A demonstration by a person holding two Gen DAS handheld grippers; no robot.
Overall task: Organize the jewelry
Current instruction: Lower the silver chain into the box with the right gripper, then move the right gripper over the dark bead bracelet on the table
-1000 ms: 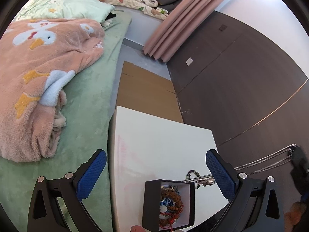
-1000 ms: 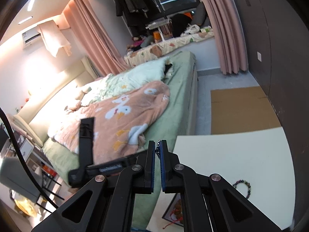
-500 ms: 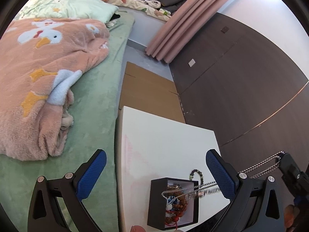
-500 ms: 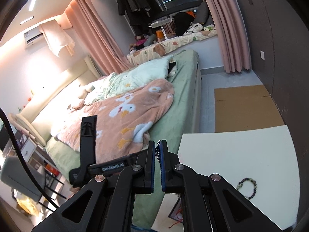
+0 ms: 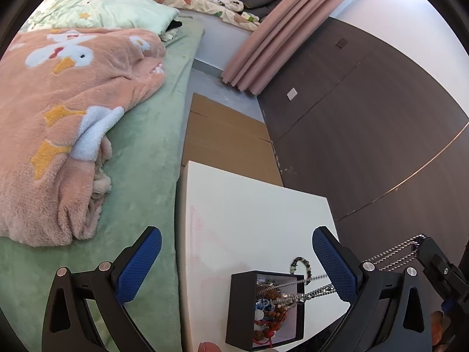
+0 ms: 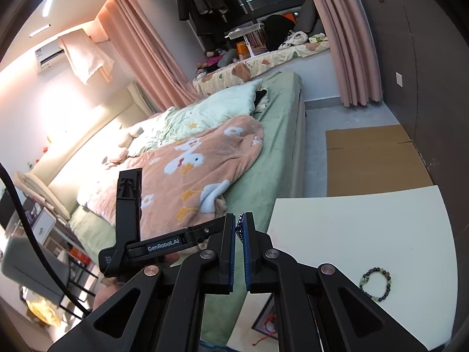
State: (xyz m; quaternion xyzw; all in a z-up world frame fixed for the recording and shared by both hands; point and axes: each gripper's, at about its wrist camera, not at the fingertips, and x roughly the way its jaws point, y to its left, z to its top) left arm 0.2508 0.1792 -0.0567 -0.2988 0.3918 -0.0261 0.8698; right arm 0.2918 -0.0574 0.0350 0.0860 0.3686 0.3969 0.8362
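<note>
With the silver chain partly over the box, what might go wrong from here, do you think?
1. The silver chain stretches from the right gripper across the black box wall; released now, part may fall outside onto the white table.
2. Its low end lies on the beads already in the box, so it may tangle.
3. The box sits near the table's near edge; a tug on the chain might shift it.

Peach duck blanket (image 5: 67,94), green bed (image 5: 140,193), pink curtain (image 5: 272,29), flattened cardboard (image 5: 225,138)

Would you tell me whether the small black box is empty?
No: the small black box holds beaded bracelets, with a silver chain trailing in.
</note>
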